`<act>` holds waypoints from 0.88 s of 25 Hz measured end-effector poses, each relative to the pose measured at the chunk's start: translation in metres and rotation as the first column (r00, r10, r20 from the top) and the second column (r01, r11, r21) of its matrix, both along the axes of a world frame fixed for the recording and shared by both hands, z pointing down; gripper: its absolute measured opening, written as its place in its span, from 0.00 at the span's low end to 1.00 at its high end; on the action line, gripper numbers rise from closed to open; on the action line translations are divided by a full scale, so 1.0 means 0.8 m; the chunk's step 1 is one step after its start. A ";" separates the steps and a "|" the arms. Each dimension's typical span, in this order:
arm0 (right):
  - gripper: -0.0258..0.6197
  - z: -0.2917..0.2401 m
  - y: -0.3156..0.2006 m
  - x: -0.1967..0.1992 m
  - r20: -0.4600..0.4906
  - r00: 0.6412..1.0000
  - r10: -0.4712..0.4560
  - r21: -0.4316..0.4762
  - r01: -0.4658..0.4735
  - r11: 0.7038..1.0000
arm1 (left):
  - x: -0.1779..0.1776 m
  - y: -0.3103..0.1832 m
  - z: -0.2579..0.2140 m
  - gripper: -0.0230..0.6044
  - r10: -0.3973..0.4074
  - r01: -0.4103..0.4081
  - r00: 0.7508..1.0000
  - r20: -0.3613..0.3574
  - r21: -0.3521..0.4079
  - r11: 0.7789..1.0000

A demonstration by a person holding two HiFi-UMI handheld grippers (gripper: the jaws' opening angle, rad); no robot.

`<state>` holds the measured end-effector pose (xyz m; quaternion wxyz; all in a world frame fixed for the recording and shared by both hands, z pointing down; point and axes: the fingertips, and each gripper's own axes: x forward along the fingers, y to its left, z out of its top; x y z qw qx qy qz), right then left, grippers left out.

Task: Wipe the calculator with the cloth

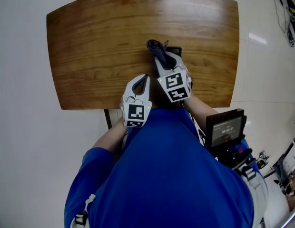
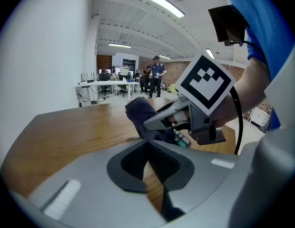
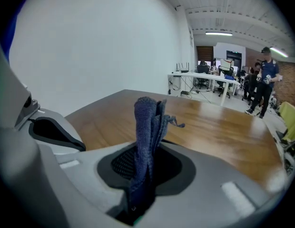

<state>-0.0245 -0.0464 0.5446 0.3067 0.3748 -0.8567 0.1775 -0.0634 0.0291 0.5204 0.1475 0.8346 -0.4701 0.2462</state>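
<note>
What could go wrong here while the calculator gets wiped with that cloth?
Nothing pins the calculator: the left gripper is shut and empty beside it, so a wipe may push it along the table. The right gripper pinches the cloth in a narrow bunch, so its hard jaws might scrape the calculator instead.

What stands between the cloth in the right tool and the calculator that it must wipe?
Nothing visible. The right tool holds the cloth directly over the calculator on the wooden table, and the cloth's lower fold seems to meet the keys. The left tool sits shut and empty to the side, out of the path.
</note>
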 end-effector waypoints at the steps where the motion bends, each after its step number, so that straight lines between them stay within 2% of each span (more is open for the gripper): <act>1: 0.17 0.000 -0.001 0.002 -0.002 1.000 0.005 -0.003 -0.005 1.000 | 0.000 -0.001 0.001 0.04 0.002 -0.002 1.000 -0.001 0.001 1.000; 13: 0.17 0.020 -0.011 0.055 -0.065 0.990 0.122 -0.050 -0.126 0.991 | -0.005 -0.007 0.021 0.04 0.048 -0.048 0.999 -0.007 -0.058 0.997; 18: 0.17 0.026 -0.021 0.086 -0.094 0.978 0.185 -0.046 -0.190 0.981 | -0.007 -0.017 0.023 0.04 0.057 -0.058 0.998 -0.008 -0.050 0.997; 22: 0.17 0.028 -0.022 0.099 -0.102 0.975 0.196 -0.035 -0.200 0.979 | -0.003 -0.019 0.023 0.04 0.056 -0.056 0.998 -0.007 -0.038 0.998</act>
